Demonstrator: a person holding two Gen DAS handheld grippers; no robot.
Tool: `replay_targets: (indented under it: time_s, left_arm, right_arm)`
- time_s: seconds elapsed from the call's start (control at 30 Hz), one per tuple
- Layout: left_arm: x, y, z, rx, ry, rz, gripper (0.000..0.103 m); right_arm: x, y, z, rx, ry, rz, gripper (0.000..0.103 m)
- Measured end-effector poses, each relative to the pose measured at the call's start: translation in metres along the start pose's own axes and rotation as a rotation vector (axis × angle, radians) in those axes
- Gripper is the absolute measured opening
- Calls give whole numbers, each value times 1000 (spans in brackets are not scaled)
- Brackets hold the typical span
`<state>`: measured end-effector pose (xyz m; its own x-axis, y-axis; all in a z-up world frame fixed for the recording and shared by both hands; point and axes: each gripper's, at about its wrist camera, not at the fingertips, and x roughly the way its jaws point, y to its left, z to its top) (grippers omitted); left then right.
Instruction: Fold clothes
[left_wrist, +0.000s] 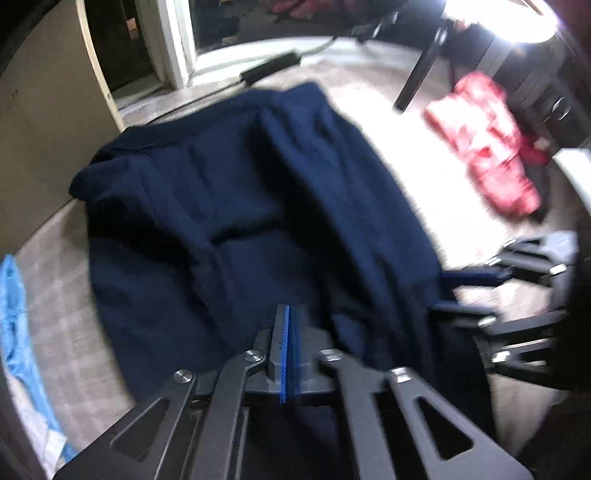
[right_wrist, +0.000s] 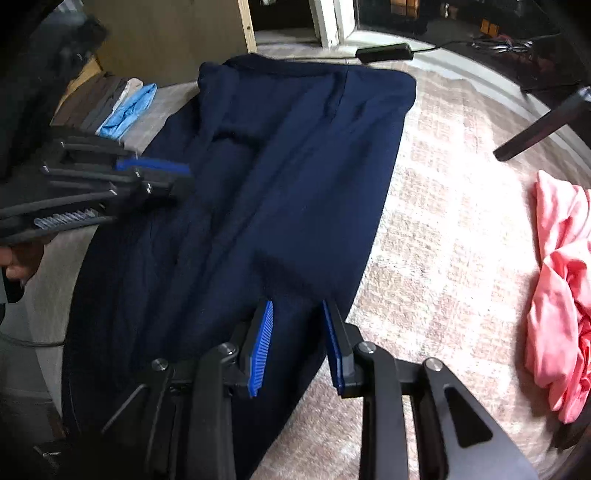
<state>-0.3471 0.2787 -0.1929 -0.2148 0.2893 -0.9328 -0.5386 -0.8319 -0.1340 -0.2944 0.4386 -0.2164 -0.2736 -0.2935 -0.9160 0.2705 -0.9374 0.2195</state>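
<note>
A navy blue garment lies spread and creased on a pale patterned rug. In the left wrist view my left gripper hovers over the garment's near part, its blue pads pressed together with no cloth visibly between them. The right wrist view shows the same gripper over the garment's left side. My right gripper is open, its two fingers straddling the garment's near right edge. It appears blurred in the left wrist view, at the garment's right border.
A crumpled pink garment lies on the rug to the right. Light blue cloth and a stack of folded clothes sit at the left. A black power adapter, a dark chair leg and a wooden panel border the far side.
</note>
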Motion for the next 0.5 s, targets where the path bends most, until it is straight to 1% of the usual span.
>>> replay_targets:
  time_s: [0.03,0.07,0.13,0.17,0.23,0.27,0.3,0.37,0.4,0.47,0.5]
  left_arm:
    - [-4,-1,5,5,-21,-8,19]
    - [-7,-3,10,11,-40,-18,19]
    - [-6,-11,26,23,-73,-65,19]
    - [-4,-15,32,28,-83,-83,19]
    - [6,-20,45,36,-92,-130,19]
    - [14,-21,52,37,-86,-132,21]
    - [24,-18,56,44,-61,-64,22]
    - [47,-12,64,61,4,118,20]
    - [47,-7,65,52,-7,127,25]
    - [37,6,70,2,-45,97,25]
    - [32,10,76,-15,-67,83,23]
  right_arm:
    - [-2,-5,4,22,5,22,27]
    - [-7,-13,11,43,-23,25,27]
    - [-17,-29,25,85,-82,27,27]
    - [-18,-36,33,99,-97,24,27]
    - [-11,-49,48,129,-97,77,28]
    - [-5,-54,53,143,-87,101,28]
    - [-3,-56,57,143,-87,95,28]
    - [0,-60,63,141,-90,81,27]
    - [1,-63,67,140,-91,74,29]
    - [4,-67,73,138,-93,60,29]
    - [6,-69,76,137,-94,52,29]
